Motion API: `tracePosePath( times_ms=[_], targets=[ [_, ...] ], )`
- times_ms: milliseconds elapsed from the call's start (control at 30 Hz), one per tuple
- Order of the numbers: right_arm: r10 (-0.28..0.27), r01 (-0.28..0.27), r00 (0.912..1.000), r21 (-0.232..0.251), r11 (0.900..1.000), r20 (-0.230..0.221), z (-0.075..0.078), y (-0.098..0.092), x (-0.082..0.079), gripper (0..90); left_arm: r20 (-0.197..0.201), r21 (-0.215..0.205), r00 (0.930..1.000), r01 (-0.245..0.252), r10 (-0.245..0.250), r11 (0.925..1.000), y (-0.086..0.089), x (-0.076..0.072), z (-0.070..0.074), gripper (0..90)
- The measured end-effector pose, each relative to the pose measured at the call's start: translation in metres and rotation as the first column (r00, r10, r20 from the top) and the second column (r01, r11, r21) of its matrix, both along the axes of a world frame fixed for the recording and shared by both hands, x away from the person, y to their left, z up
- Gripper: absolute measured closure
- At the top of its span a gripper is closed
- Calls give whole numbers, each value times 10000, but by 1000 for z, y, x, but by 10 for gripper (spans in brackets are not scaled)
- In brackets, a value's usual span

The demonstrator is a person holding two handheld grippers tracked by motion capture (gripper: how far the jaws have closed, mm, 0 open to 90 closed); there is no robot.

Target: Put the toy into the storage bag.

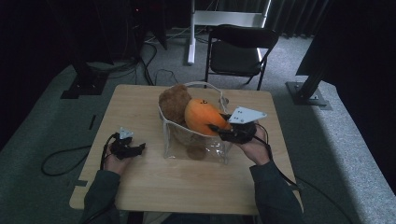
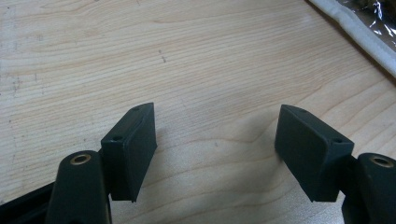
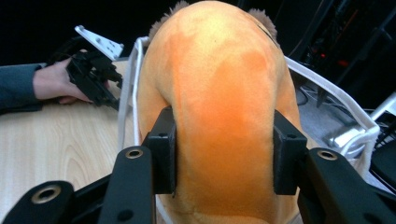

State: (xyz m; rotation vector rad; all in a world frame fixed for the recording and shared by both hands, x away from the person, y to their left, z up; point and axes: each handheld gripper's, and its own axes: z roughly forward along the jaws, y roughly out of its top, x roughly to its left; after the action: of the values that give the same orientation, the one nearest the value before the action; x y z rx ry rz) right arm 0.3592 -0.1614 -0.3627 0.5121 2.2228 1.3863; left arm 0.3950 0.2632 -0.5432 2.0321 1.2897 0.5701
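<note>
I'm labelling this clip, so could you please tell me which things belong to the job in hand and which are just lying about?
In use:
- orange plush toy, squeezed by the right gripper
- clear bag holding it
- brown plush toy in the same bag

Just about:
- left gripper, open over bare table
- black folding chair behind the table
- floor cables

High view looks down and forward over the whole table [image 1: 140, 186], left gripper view hugs bare wood, and right gripper view, close on the orange plush [image 3: 224, 93], shares the clear bag [image 1: 196, 144].
</note>
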Motion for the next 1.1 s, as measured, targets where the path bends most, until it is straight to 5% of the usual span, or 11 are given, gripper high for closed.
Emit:
tracePosePath(
  times_ms=[1100],
  targets=[
    [91, -168, 9954, -808, 9966, -954, -7, -6, 5, 529, 7, -37, 10000, -55, 55, 10000, 0, 1, 0, 300]
  ],
)
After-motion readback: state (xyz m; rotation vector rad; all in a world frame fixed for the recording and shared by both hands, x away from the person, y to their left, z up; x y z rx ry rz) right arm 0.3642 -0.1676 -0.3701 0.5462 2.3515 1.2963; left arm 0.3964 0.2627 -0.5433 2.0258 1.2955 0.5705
